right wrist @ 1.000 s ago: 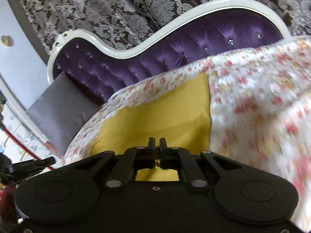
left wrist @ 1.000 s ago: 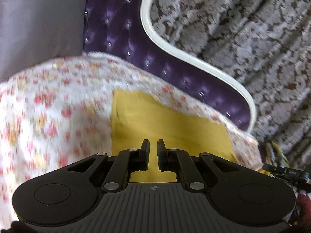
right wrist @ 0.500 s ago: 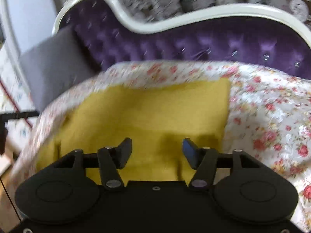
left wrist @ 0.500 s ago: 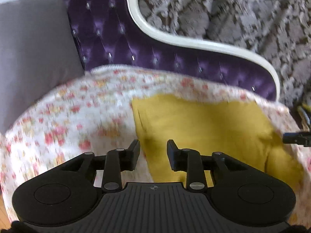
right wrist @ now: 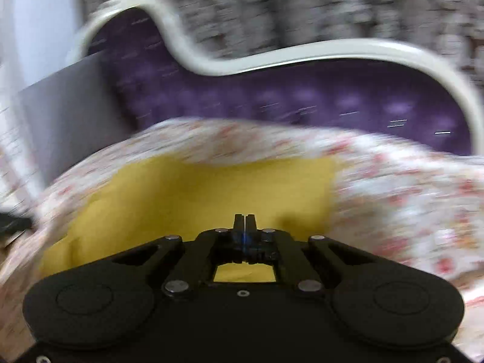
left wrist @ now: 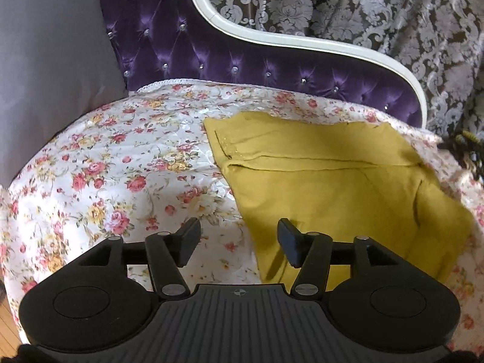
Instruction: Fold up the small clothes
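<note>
A mustard-yellow garment (left wrist: 332, 190) lies folded flat on a floral sheet (left wrist: 121, 175) over the bed. My left gripper (left wrist: 239, 236) is open and empty, above the garment's near left edge; its right finger (left wrist: 289, 239) hangs over the yellow cloth. In the blurred right wrist view the same garment (right wrist: 211, 193) spreads ahead. My right gripper (right wrist: 245, 222) is shut just above the cloth's near part, with nothing visible between the jaws.
A purple tufted headboard (left wrist: 230, 57) with a white frame stands behind the bed. A grey pillow (left wrist: 48, 60) leans at the far left. Patterned curtains (left wrist: 378, 9) hang behind. The bed's edge drops off past the garment's right side (left wrist: 462, 181).
Both grippers let go of the garment and opened half a second ago. The left has opened wider and pulled back. The right has shut again and is moving fast.
</note>
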